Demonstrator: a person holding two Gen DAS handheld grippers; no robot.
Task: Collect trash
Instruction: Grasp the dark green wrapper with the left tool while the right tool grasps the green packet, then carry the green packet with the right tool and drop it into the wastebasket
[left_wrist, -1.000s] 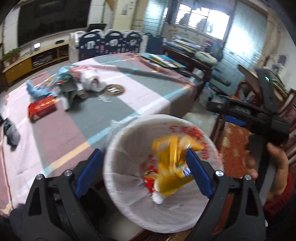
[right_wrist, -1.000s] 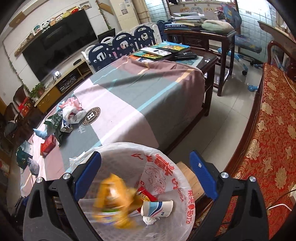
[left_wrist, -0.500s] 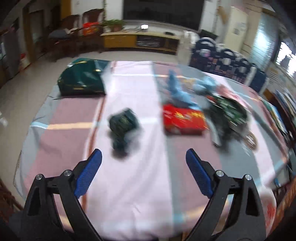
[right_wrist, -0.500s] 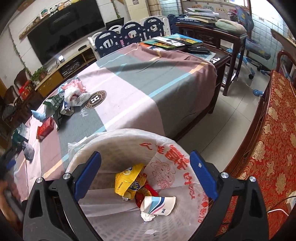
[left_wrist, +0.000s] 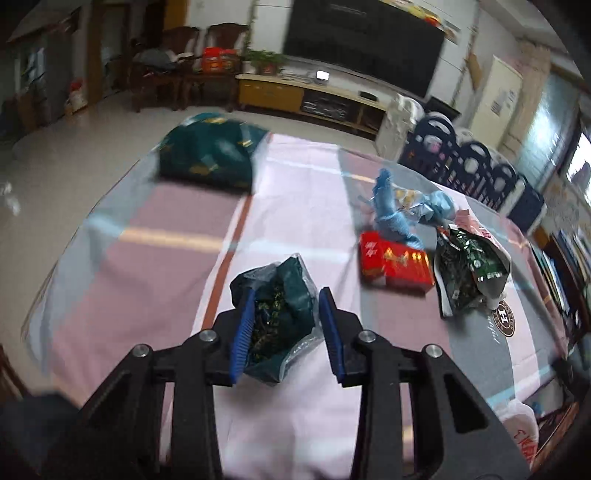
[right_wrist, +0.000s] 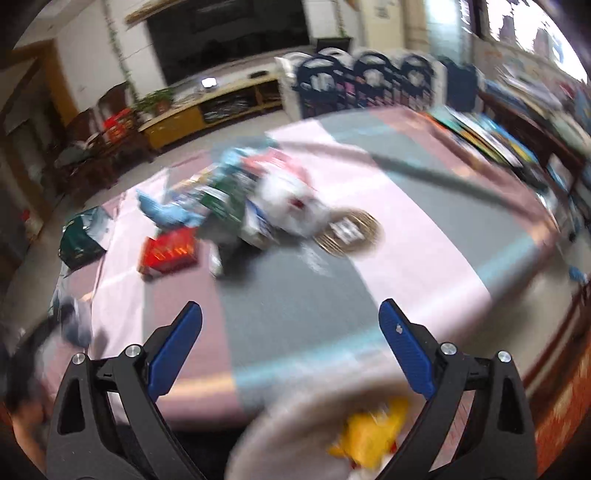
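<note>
Left tool (left_wrist: 286, 328): blue pads narrowed around a crumpled dark green wrapper (left_wrist: 279, 317), both pads look pressed to its sides; wrapper sits on the pink stripe of the tabletop (left_wrist: 155, 280), clear plastic edge sticking out below the pads. Whether it's lifted off the cloth, can't tell.

Right of it, apart: red box (left_wrist: 395, 264) flat on the cloth; blue crumpled rag (left_wrist: 391, 218) just behind, touching the box's far edge. Shiny green foil bag (left_wrist: 469, 273) beside the box, near a round logo print (left_wrist: 504, 319). Big dark green bag (left_wrist: 210, 157) at the far left corner of the tabletop, well apart.

Right tool (right_wrist: 290, 345): pads wide apart, nothing between them, nothing touched. It hangs over the near tabletop edge. Below it, blurred, white bin liner (right_wrist: 295, 424) with a yellow wrapper (right_wrist: 369, 432) inside. Trash heap mid-tabletop, blurred: white bag (right_wrist: 291, 201), the red box, blue and green wrappers all bunched together.
</note>
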